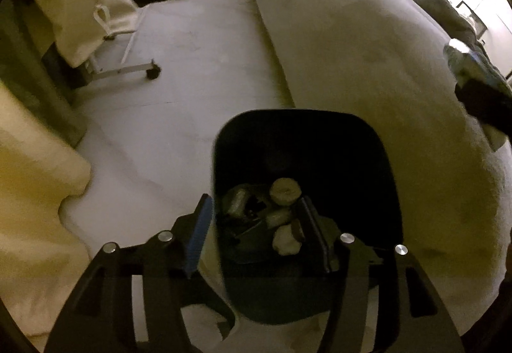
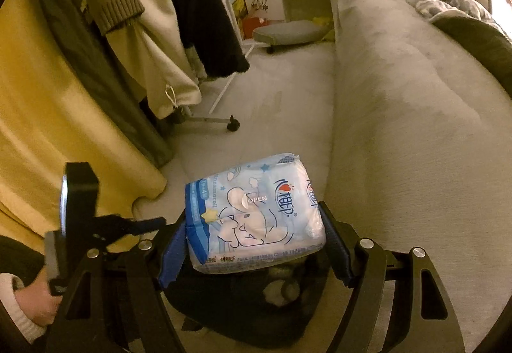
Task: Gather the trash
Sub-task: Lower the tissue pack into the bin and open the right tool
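A black trash bin (image 1: 307,135) stands on the floor beside the bed, with crumpled paper and wrappers (image 1: 284,193) at its bottom. My left gripper (image 1: 256,225) is open and empty, its fingers spread over the bin's near rim. My right gripper (image 2: 256,244) is shut on a blue and white tissue pack (image 2: 252,212) and holds it above the bin (image 2: 243,305). The pack and right gripper also show at the right edge of the left wrist view (image 1: 473,68).
A bed with a pale cover (image 2: 416,129) runs along the right. A clothes rack on wheels (image 2: 220,119) with hanging coats stands left of the floor strip. A yellow curtain (image 2: 48,129) hangs at the left. A grey cushion (image 2: 288,33) lies at the far end.
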`<action>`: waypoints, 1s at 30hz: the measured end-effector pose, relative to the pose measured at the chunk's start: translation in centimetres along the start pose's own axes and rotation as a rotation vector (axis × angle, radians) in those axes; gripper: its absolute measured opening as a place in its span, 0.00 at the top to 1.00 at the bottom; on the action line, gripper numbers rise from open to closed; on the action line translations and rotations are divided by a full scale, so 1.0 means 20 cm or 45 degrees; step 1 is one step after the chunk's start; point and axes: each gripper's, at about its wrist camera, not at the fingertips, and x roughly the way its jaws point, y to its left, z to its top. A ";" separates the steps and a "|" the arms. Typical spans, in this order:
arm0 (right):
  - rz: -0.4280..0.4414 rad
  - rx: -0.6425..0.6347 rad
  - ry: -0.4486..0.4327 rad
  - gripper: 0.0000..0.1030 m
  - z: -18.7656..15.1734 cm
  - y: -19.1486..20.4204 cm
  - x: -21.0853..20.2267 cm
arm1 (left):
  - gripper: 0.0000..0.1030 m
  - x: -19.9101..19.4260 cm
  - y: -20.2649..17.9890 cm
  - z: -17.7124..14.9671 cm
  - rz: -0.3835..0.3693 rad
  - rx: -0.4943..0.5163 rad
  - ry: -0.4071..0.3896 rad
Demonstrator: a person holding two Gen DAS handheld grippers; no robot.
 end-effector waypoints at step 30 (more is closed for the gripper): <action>-0.120 -0.002 0.466 0.26 -0.33 0.04 0.66 | 0.19 -0.76 0.07 0.10 0.000 0.044 -0.561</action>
